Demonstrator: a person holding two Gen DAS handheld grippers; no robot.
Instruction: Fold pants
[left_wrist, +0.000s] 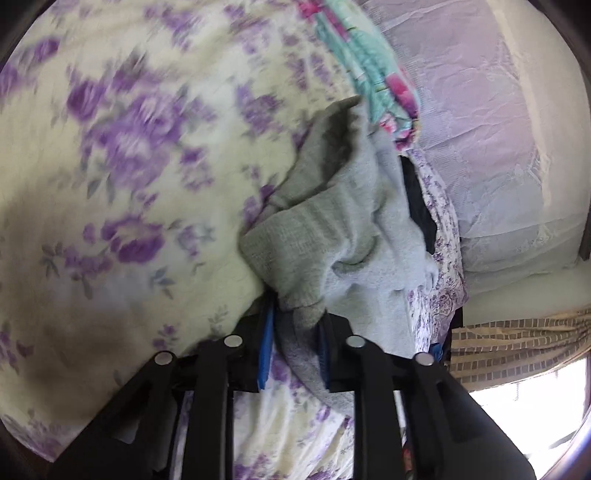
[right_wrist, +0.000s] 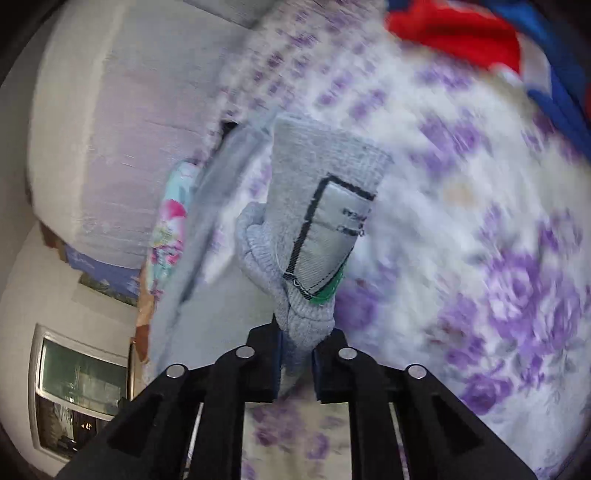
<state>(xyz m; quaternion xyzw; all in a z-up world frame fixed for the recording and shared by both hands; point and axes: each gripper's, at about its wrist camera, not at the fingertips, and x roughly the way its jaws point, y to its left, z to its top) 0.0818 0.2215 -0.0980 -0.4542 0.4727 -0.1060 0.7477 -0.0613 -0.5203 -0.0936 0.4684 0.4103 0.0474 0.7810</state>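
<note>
Grey knit fabric, the pants (left_wrist: 332, 236), bunched and lifted over the bed; you hold them at two points.

Left gripper (left_wrist: 297, 345): clamped on a fold of the grey cloth, which fills the gap between the blue-lined fingers (left_wrist: 266, 354). The rest of the garment rises away from the jaws in a crumpled mass, so legs and waistband cannot be told apart in this view.

Right gripper (right_wrist: 297, 363): closed on a ribbed edge of the pants (right_wrist: 325, 177), pinched tight between the fingers. Just above the grip sits a sewn grey label (right_wrist: 332, 236) with a black stitched border and a green tab at its lower corner. It carries two short lines of dark print, too blurred to read.

Beneath: a floral bedspread (left_wrist: 122, 155), cream with purple blooms, smeared by motion in both views.

Beyond: a pale lilac netted drape (left_wrist: 480, 129), a turquoise and pink patterned cloth (left_wrist: 369, 66), and a red and blue cloth (right_wrist: 461, 33) cut off at the upper frame edge. A window (right_wrist: 81, 391) shows at lower left of the right view; what lies behind its glass is indistinct.
</note>
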